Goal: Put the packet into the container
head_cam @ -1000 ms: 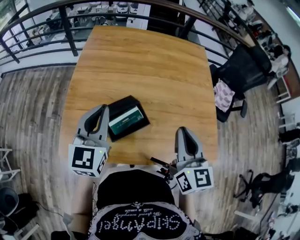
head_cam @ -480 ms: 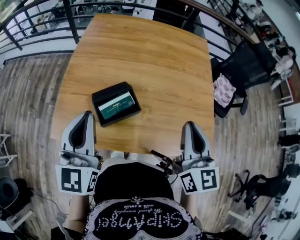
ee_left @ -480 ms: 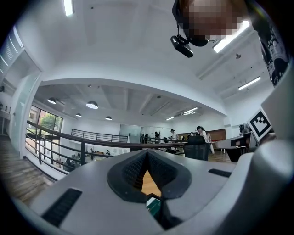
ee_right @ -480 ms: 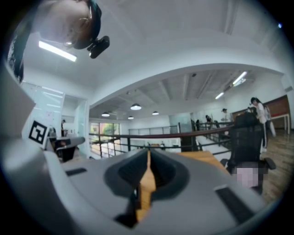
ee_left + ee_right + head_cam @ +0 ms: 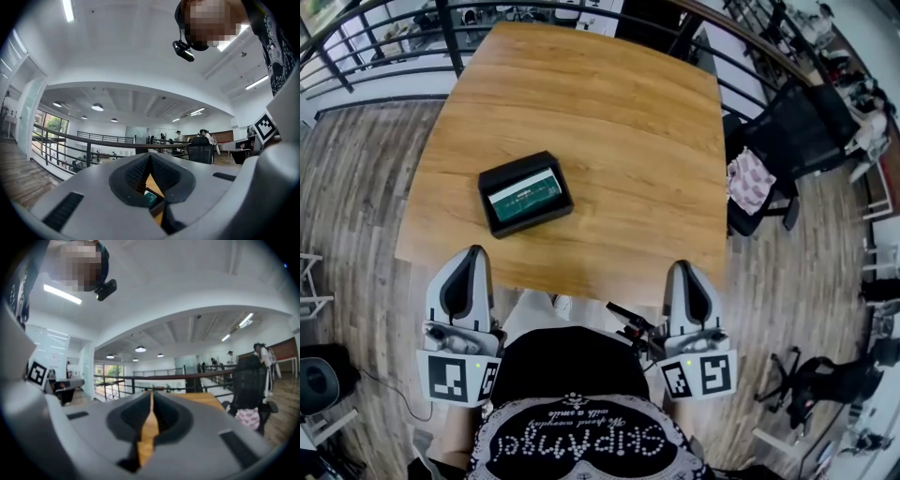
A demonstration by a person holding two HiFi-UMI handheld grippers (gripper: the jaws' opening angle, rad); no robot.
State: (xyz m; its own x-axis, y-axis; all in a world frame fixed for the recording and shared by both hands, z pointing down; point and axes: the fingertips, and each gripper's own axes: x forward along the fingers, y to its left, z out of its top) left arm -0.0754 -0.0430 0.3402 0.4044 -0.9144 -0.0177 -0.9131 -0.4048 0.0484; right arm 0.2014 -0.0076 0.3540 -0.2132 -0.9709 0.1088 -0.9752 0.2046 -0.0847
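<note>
A black container (image 5: 491, 178) lies on the wooden table (image 5: 609, 141), left of its middle. A green packet (image 5: 525, 196) rests flat inside it. Both grippers are held close to the person's body, at or just off the table's near edge. My left gripper (image 5: 467, 258) is shut and holds nothing, well short of the container. In the left gripper view its jaws (image 5: 150, 157) meet at the tips, and a bit of the packet (image 5: 150, 199) shows through the gap below them. My right gripper (image 5: 686, 269) is shut and empty too, its jaws (image 5: 151, 397) touching.
A dark metal railing (image 5: 384, 66) runs round the table's far and left sides. A black chair (image 5: 787, 141) with a pink patterned cloth (image 5: 748, 181) stands at the right. Wooden floor lies on both sides of the table.
My left gripper has pulled back from beside the container toward the person's body. The right gripper has also drawn back a little. The packet stays in the container.
</note>
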